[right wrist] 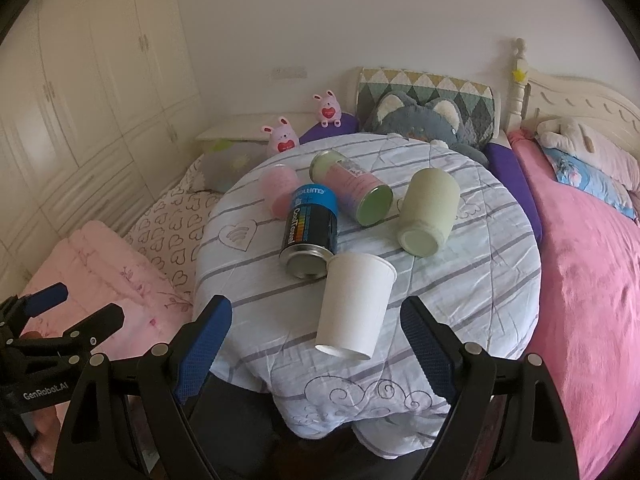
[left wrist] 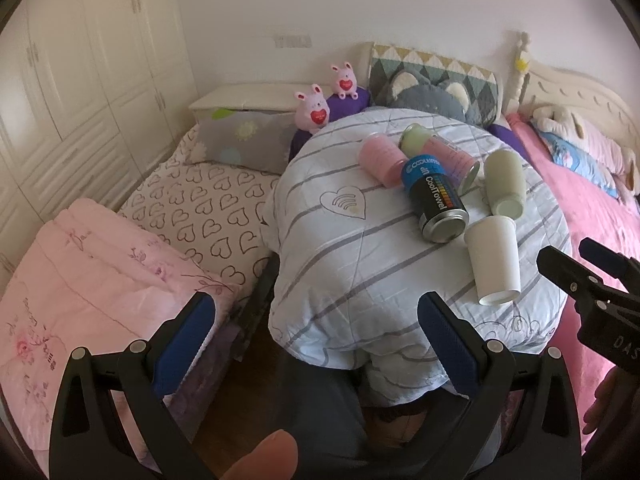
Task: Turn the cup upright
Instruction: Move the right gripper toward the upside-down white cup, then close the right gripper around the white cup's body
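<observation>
Readable text we see
Can [right wrist: 311,232]: "CoolTowel" on its side. Left gripper [right wrist: 56,312] body: "GenRobot.AI". Right gripper [left wrist: 576,256] body: partial "DAS".

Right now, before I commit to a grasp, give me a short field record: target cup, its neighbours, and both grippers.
target: white paper cup, lying on its side on the striped quilt
cup rim: points toward the camera
nearest neighbour: black CoolTowel can, also on its side, right by the cup's base
other items: pale green cup, pink cup, pink-and-green can, all lying down
right gripper: open, cup lined up ahead between its fingers
left gripper: open, empty
</observation>
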A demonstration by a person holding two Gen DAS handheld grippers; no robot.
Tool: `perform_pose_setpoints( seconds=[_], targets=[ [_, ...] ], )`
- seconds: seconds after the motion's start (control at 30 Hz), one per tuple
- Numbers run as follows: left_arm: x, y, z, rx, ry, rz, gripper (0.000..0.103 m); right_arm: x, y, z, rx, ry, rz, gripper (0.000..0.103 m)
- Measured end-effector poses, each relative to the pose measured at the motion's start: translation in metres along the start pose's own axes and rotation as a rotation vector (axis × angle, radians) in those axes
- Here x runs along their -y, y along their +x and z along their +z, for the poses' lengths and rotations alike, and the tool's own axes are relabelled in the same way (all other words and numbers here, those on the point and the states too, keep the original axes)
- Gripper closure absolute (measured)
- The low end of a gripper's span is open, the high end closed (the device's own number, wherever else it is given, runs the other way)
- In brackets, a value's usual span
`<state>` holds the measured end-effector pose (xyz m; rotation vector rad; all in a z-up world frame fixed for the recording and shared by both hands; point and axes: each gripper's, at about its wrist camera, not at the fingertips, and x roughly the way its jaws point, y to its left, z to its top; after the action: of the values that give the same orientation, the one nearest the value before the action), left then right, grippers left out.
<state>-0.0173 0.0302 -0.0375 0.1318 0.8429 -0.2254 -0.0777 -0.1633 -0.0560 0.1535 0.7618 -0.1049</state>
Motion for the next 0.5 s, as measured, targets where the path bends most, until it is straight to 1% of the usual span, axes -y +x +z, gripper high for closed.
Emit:
perform_pose_setpoints(
  seconds=[0.17,0.37,0.5],
  targets=[
    [0.000,-0.002,0.001,0.000,0.011,-0.006,0.001,0.001,0.002,-0.002,-0.008,0.014,-0.007,0.016],
    [0.002,0.011,0.007,-0.016,0.032,-0.016,0.001,0.014,0.022,-0.003,-0.072,0.078,-0.025,0.016],
    [0.006,0.022,0.015,-0.024,0.042,-0.019,0.001,0.022,0.046,0.003,-0.130,0.115,-0.033,0.016]
  ],
)
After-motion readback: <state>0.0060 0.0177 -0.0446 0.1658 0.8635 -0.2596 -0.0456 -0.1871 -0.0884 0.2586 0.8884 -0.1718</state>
